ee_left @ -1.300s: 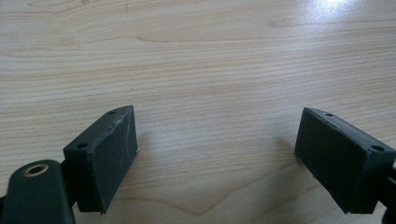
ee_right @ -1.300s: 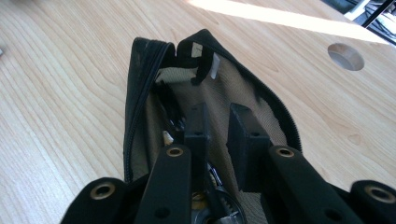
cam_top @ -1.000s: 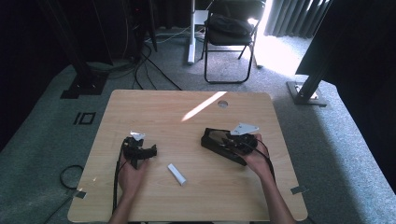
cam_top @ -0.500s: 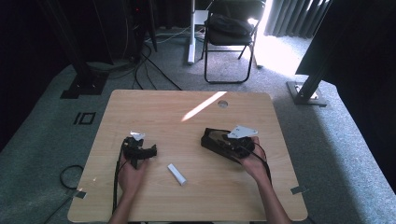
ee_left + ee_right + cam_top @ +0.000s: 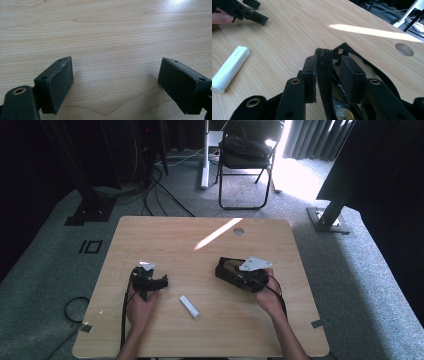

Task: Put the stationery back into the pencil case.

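Both tongs | left [image 5: 115, 82] spread | right [image 5: 327, 75] apparently pinching black case [image 5: 324, 67] rim, opening.

You work on a pale wooden table [image 5: 165, 235], smooth, faintly glossy where sunlight strikes. The black zipped case [image 5: 329, 75] looks like matt fabric. The white oblong stick [image 5: 229, 68] is smooth plastic. Your left gripper [image 5: 115, 85] has matt black pads.

we hold a black gripper in each hand: the left gripper [image 5: 161, 281] and the right gripper [image 5: 226, 271]. each has two blocky matte-black jaws with small screw holes in the pad ends and brass-ringed pivot holes on the arms. a grey three-cornered plate tops each, and a black cable trails back. our forearms are bare.
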